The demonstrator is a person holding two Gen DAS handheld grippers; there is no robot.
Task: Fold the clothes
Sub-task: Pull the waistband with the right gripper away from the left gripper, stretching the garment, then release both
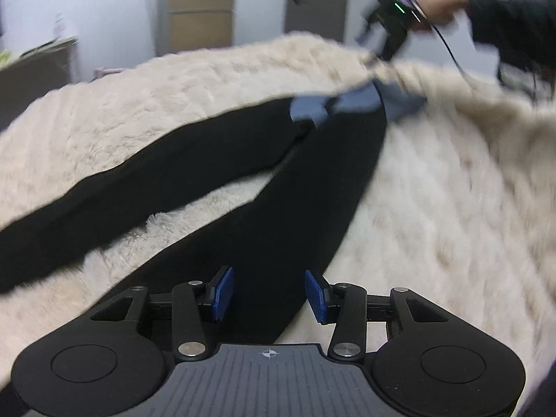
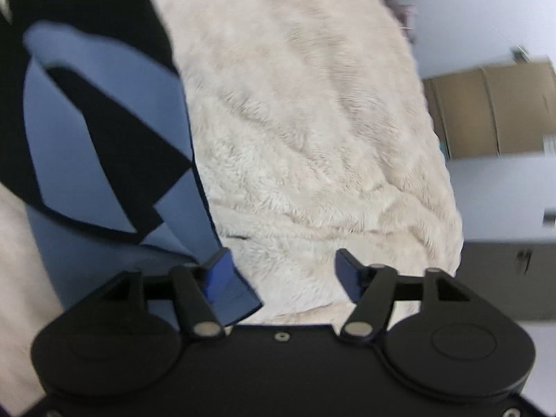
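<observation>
Black trousers (image 1: 278,173) with a blue waistband (image 1: 351,102) lie spread on a cream fluffy blanket (image 1: 434,208), the two legs fanning toward me. My left gripper (image 1: 267,272) is open over the near end of the right-hand leg; the black cloth lies under and between the blue pads (image 1: 222,292), which do not press on it. In the right wrist view the right gripper (image 2: 282,255) is open above the blanket (image 2: 305,121), just right of the blue waistband (image 2: 104,139); nothing is clamped. The left wrist view shows that right gripper (image 1: 373,57) blurred above the waistband.
A hand in a dark sleeve (image 1: 504,24) holds the right gripper, and a cable trails from it. Cardboard boxes (image 1: 199,7) and a grey door (image 1: 318,0) stand behind the blanket. A low cabinet (image 2: 504,278) and more cardboard (image 2: 493,111) lie past the blanket's edge.
</observation>
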